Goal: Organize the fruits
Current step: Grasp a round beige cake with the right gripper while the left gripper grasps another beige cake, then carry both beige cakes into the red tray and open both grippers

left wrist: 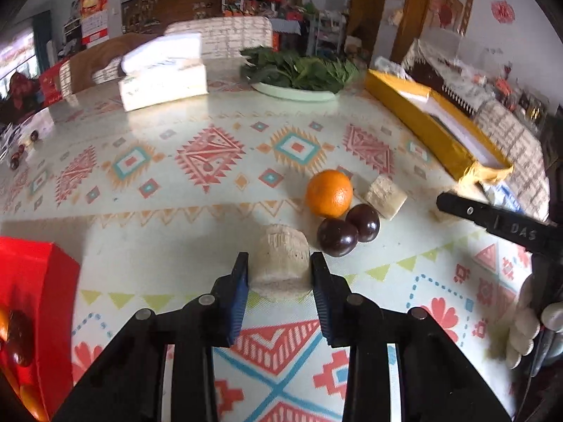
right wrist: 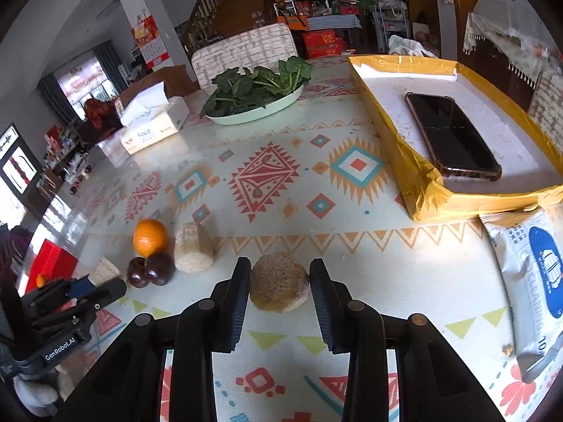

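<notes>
My left gripper [left wrist: 279,267] is shut on a pale beige cut chunk [left wrist: 281,256] that stands on the patterned table. Just beyond it lie two dark plums [left wrist: 337,237], an orange [left wrist: 329,193] and another pale chunk [left wrist: 385,197]. My right gripper [right wrist: 280,270] is shut on a rounder brownish chunk [right wrist: 279,288], also resting on the table. In the right wrist view the orange [right wrist: 150,237], plums [right wrist: 151,269] and a pale chunk [right wrist: 193,248] sit to the left.
A red box [left wrist: 31,281] with fruit inside stands at the left edge. A yellow-rimmed tray [right wrist: 422,183] holding a phone [right wrist: 454,137] is at the right, a wipes pack [right wrist: 538,274] below it. A plate of greens [right wrist: 257,112] and tissue box [right wrist: 151,130] are farther back.
</notes>
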The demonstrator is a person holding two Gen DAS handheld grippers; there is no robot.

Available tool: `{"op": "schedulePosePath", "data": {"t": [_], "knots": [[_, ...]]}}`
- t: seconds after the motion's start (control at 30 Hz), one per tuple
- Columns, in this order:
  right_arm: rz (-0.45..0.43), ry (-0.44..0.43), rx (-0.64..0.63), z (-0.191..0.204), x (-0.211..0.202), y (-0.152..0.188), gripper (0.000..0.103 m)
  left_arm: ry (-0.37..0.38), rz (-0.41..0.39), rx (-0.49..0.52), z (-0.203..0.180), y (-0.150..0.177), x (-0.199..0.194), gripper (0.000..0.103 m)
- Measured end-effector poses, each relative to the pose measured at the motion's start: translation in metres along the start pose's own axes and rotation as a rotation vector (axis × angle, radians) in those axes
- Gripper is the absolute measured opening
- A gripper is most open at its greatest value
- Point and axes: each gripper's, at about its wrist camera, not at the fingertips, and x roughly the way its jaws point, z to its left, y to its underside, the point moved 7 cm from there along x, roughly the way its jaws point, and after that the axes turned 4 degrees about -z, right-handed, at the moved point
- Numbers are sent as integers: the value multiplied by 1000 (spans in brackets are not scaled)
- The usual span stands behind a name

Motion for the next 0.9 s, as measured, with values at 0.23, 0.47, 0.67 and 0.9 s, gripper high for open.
{"op": "schedulePosePath", "data": {"t": [0.23,0.47,0.67,0.9], "knots": [[-3,-47,22,3,-1,1,34,25,-89,-163,42,10,-61,33],[-15,1,-6,6,0,2,34,-31,-199,-320,114,33,-133,33],[3,65,-73,14,7,4,37,-117,-274,-392,167,50,-180,33],[22,105,-113,29,0,14,36,-175,-327,-489,221,73,-211,33]]}}
